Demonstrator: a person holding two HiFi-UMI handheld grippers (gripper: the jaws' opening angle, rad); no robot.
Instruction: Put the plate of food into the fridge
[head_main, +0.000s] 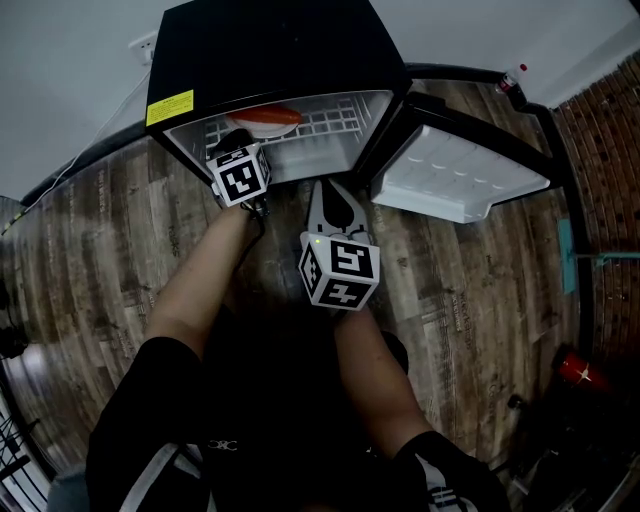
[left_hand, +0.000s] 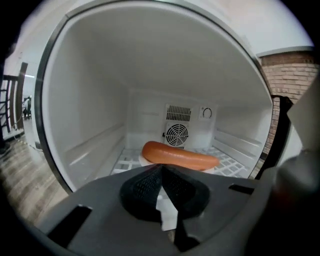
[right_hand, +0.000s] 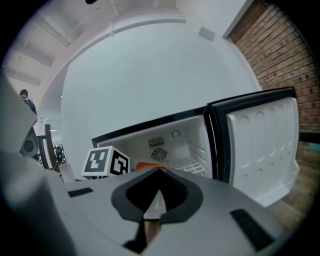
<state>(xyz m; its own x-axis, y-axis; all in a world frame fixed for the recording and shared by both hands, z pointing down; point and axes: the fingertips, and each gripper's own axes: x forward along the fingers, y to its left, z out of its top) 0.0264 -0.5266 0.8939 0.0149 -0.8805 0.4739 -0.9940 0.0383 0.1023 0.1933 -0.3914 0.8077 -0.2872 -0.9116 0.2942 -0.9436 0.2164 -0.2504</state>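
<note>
A small black fridge (head_main: 270, 50) stands open on the floor, its door (head_main: 455, 175) swung to the right. Inside, an orange sausage (head_main: 265, 117) lies on a white plate (head_main: 268, 130) on the wire shelf (head_main: 330, 120). The left gripper view shows the sausage (left_hand: 180, 155) on the plate (left_hand: 145, 161) in front of the rear fan. My left gripper (head_main: 232, 138) is at the fridge mouth, just short of the plate, shut and empty (left_hand: 161, 167). My right gripper (head_main: 333, 190) hangs lower, outside the fridge, shut with nothing held (right_hand: 160, 172).
The white inner door shelf (head_main: 440, 185) juts out at the right of the opening. A bottle (head_main: 510, 80) stands by the wall at the back right, near a brick wall (head_main: 610, 150). A red object (head_main: 580, 372) lies on the wooden floor at the right.
</note>
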